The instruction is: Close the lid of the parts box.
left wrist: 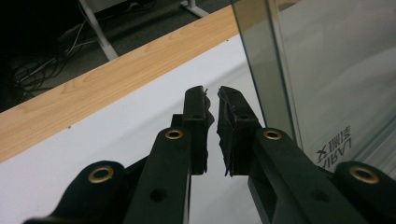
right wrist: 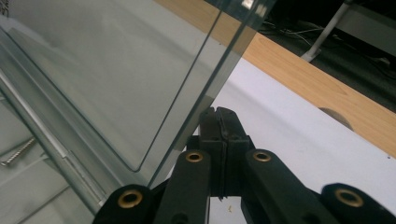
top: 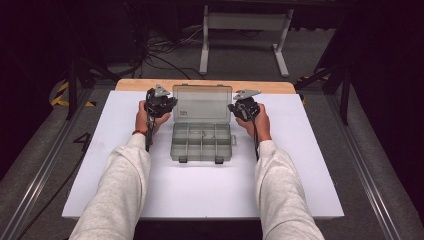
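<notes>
The clear plastic organiser box (top: 201, 135) sits on the white board (top: 125, 175) with its lid (top: 202, 103) swung up and standing nearly upright. The left gripper (top: 162, 104) is held just beside one side edge of that lid, and the right gripper (top: 241, 106) just beside the opposite side edge, so the lid stands between the two tools.

In the left gripper view, the left gripper (left wrist: 213, 112) has its jaws slightly apart, with a narrow gap between the pads and nothing in that gap. The lid's edge (left wrist: 266, 65) rises immediately to the outer side of one jaw; whether it touches that jaw cannot be determined. Printed lettering shows through the lid panel, close to the gripper's body.

In the right gripper view, the right gripper (right wrist: 219, 122) has its jaws pressed together, pad against pad, with nothing between them. The lid's side edge (right wrist: 205, 79) runs diagonally just beside the jaw tips; contact is unclear. Beyond the lid, on the far side from this gripper, a compartment of the box tray holds a screw (right wrist: 17, 153).

In the high view the tray compartments lie below and between the two grippers. The wooden table edge (top: 150, 84) lies ahead of both jaw sets.
</notes>
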A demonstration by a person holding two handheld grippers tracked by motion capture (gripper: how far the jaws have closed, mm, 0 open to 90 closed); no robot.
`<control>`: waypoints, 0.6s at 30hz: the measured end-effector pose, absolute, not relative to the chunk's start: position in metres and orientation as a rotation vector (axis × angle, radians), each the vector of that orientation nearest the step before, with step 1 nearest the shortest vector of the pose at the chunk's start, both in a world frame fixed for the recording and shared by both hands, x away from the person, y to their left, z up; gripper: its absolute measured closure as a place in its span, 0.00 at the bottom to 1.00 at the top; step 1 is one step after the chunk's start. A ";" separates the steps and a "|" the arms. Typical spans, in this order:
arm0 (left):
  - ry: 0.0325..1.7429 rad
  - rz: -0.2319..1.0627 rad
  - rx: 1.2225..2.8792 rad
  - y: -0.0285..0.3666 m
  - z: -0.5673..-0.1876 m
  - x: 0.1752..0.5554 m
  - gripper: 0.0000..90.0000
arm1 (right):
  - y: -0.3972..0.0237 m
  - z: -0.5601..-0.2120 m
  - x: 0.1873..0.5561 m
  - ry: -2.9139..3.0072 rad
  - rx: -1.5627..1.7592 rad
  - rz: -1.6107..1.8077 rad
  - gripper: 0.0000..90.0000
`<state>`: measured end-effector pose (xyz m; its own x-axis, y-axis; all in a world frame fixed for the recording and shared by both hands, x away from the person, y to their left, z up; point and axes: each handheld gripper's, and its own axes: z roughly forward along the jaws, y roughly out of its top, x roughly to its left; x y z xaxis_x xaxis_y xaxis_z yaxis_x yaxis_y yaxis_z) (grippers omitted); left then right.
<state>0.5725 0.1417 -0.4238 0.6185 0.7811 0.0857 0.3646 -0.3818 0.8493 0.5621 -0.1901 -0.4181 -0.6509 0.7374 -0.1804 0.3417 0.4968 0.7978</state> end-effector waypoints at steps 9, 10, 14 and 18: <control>0.885 0.612 1.981 0.143 -0.414 0.567 0.91 | -0.190 -0.413 0.555 2.228 0.875 1.046 1.00; 0.874 0.612 1.983 0.143 -0.412 0.566 0.91 | -0.191 -0.413 0.555 2.224 0.879 1.052 1.00; 0.871 0.605 1.966 0.144 -0.409 0.562 0.92 | -0.193 -0.411 0.551 2.225 0.878 1.078 1.00; 0.865 0.597 1.963 0.144 -0.407 0.558 0.93 | -0.195 -0.407 0.549 2.219 0.869 1.096 1.00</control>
